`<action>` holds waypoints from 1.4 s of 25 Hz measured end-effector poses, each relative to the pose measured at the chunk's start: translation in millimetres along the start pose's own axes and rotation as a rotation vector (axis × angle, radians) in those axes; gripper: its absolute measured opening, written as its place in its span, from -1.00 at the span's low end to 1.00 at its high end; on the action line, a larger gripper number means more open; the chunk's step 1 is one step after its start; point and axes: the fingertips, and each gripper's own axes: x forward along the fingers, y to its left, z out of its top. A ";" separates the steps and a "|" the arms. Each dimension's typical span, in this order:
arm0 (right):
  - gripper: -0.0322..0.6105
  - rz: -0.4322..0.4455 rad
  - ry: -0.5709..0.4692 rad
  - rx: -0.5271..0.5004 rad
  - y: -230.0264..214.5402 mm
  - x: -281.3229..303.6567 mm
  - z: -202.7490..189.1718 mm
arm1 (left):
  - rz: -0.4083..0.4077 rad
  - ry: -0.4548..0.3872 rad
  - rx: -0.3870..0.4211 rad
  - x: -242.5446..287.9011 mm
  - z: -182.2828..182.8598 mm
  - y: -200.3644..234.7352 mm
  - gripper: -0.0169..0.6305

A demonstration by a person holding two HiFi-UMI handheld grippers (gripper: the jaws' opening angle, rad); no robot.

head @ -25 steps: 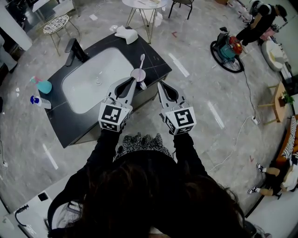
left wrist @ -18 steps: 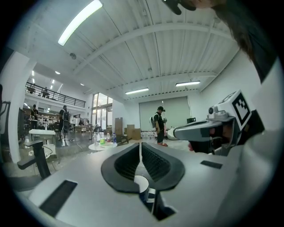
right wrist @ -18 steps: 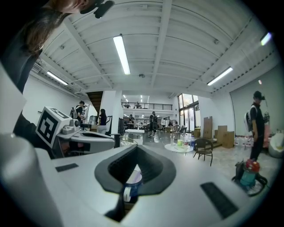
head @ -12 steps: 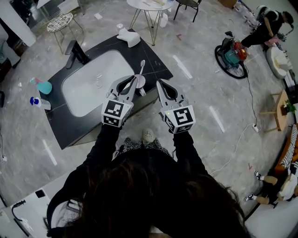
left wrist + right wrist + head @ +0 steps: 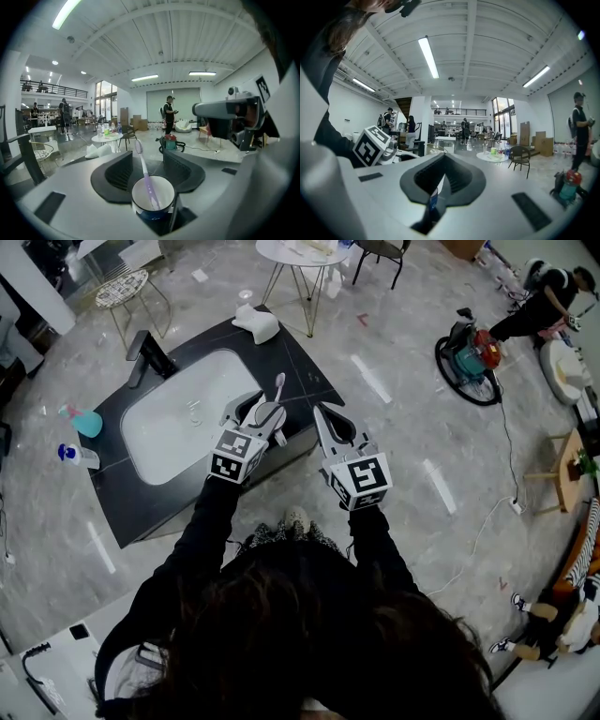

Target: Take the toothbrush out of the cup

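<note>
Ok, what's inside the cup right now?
A purple toothbrush leans inside the cup, its bristle head sticking up above the rim. The handle's lower end and the cup's floor are hidden behind the near rim.

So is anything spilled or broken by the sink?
Nothing stands out. The cup stands upright on the counter, the toothbrush leaning inside it, between the jaws of the left gripper, which have just been opening. No spill shows around the sink.
</note>
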 end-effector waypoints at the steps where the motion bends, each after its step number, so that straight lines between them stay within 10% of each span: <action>1: -0.89 0.001 0.001 0.001 -1.9 0.4 -1.0 | 0.001 0.018 0.002 5.3 -5.2 1.7 -0.35; 15: -0.89 0.018 0.038 0.044 -18.2 5.8 -18.7 | -0.030 0.183 0.036 50.4 -39.7 6.0 -0.40; 35: -0.89 0.087 0.051 0.041 -3.8 20.4 -20.6 | -0.033 0.123 -0.021 35.9 -26.0 12.2 -0.86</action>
